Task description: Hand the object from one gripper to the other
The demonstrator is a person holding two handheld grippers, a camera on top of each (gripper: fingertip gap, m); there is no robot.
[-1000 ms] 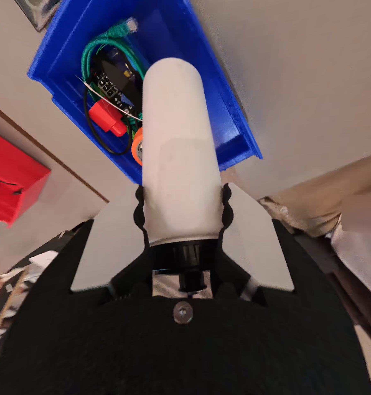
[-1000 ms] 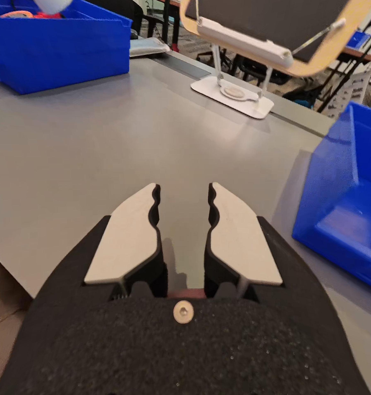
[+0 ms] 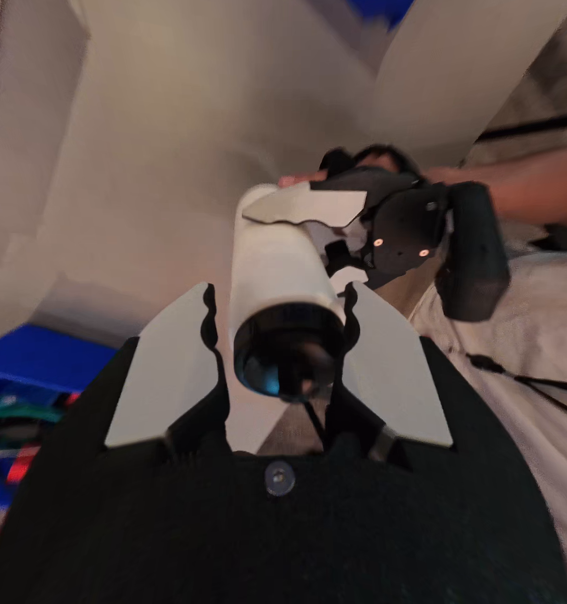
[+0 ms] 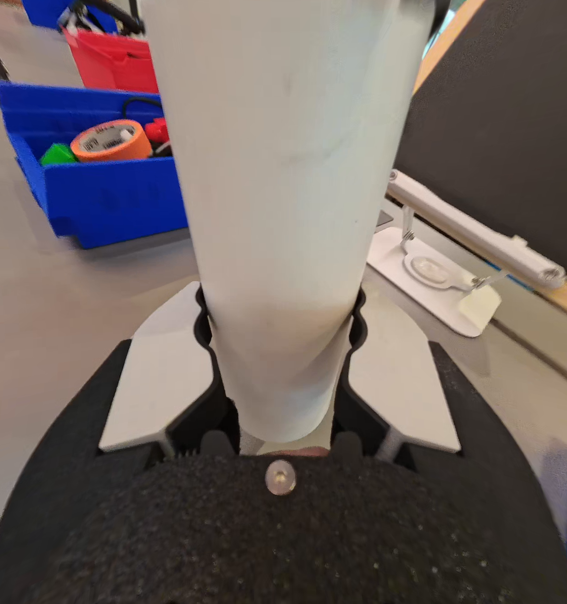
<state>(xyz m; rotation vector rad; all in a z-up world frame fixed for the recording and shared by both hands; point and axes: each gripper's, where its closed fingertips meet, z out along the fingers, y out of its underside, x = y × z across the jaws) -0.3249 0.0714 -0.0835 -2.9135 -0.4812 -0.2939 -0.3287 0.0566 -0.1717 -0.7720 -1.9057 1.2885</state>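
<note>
Right wrist view: right tool (image 4: 280, 313) tight around smooth white cylinder (image 4: 282, 196); left tool (image 3: 280, 304) agape.

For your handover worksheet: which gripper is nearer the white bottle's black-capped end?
Left. The left gripper has its open fingers either side of the black cap end of the white bottle, with gaps showing. The right gripper clamps the opposite end.

Both wrist views close-up — sharing the white cylinder (image 3: 275, 261).
</note>
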